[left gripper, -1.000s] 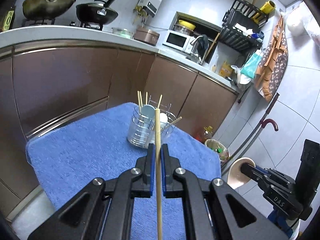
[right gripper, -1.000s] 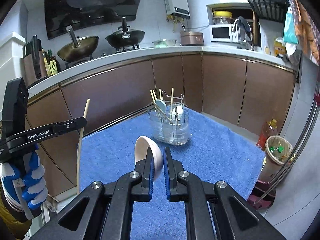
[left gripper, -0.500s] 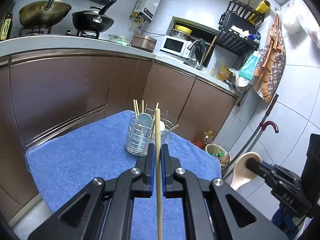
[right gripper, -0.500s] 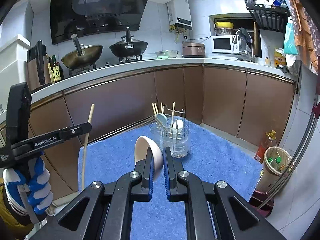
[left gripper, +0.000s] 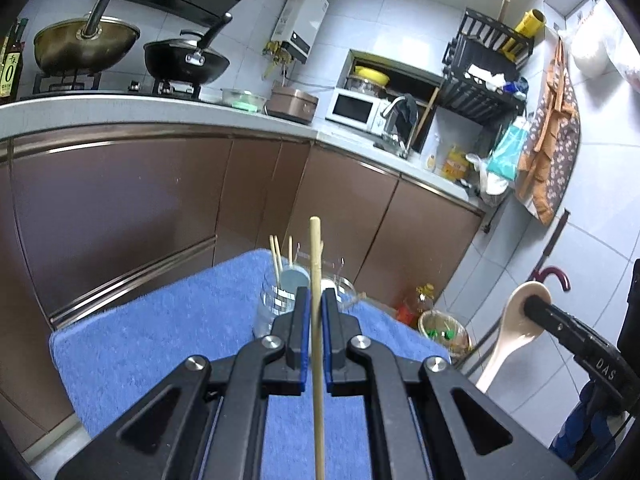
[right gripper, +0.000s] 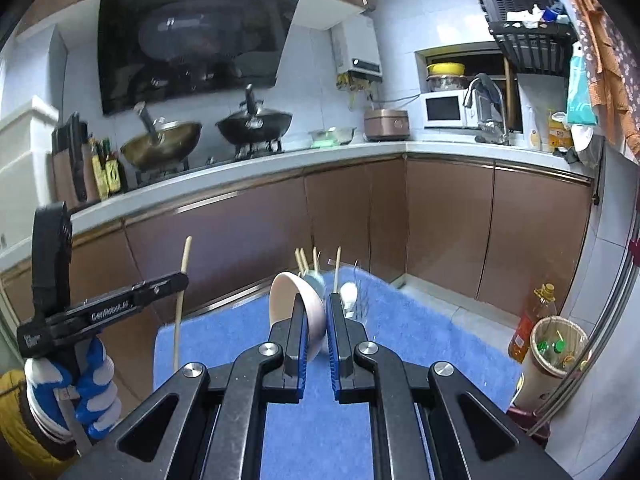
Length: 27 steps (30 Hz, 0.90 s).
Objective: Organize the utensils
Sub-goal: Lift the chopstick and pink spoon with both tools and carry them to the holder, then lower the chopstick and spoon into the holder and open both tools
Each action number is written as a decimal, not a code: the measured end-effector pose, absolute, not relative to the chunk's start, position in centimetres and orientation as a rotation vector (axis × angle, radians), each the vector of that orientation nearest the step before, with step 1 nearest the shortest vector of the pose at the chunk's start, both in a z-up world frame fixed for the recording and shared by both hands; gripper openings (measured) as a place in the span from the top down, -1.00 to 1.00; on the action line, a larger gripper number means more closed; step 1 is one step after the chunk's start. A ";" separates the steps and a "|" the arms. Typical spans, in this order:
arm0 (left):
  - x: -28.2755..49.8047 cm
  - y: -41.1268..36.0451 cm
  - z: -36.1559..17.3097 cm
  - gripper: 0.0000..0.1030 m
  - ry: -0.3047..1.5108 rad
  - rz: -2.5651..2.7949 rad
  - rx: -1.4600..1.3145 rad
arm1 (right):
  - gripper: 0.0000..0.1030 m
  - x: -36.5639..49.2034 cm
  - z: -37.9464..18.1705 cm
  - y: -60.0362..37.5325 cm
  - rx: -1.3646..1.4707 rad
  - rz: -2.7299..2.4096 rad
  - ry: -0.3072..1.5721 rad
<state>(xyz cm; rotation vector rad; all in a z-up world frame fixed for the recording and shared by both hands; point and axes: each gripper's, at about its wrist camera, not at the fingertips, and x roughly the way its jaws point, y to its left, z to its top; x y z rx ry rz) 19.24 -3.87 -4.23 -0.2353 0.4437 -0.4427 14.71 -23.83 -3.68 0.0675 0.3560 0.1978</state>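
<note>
My left gripper (left gripper: 315, 300) is shut on a long wooden chopstick (left gripper: 316, 256), held upright above the blue towel (left gripper: 152, 332). My right gripper (right gripper: 318, 304) is shut on a pale pink ceramic spoon (right gripper: 290, 296), bowl end up. A clear utensil holder (left gripper: 272, 308) with several chopsticks and a light blue spoon stands at the towel's far edge, partly hidden behind my left fingers. In the right wrist view the holder (right gripper: 352, 300) is blurred behind the spoon. The right gripper with the spoon (left gripper: 516, 320) shows at the right of the left wrist view.
Brown kitchen cabinets (left gripper: 120, 208) and a counter with two woks (left gripper: 184, 60) run behind the table. A bin (right gripper: 552, 348) and an oil bottle (right gripper: 532, 320) stand on the floor at the right. The towel's near part is bare.
Both grippers have risen and tilted up, so the holder sits lower and farther in both views. Both grips are unchanged.
</note>
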 end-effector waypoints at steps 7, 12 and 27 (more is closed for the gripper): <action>23.9 -4.3 -2.4 0.91 0.398 -0.426 -0.272 | 0.83 18.2 -2.2 -25.1 0.065 0.156 0.309; 28.1 -5.9 -1.1 0.91 0.343 -0.400 -0.292 | 0.83 21.5 -1.7 -25.5 0.039 0.085 0.265; 36.5 -10.7 -2.0 0.91 0.140 -0.220 -0.235 | 0.83 32.2 -5.2 -25.7 -0.080 -0.055 0.254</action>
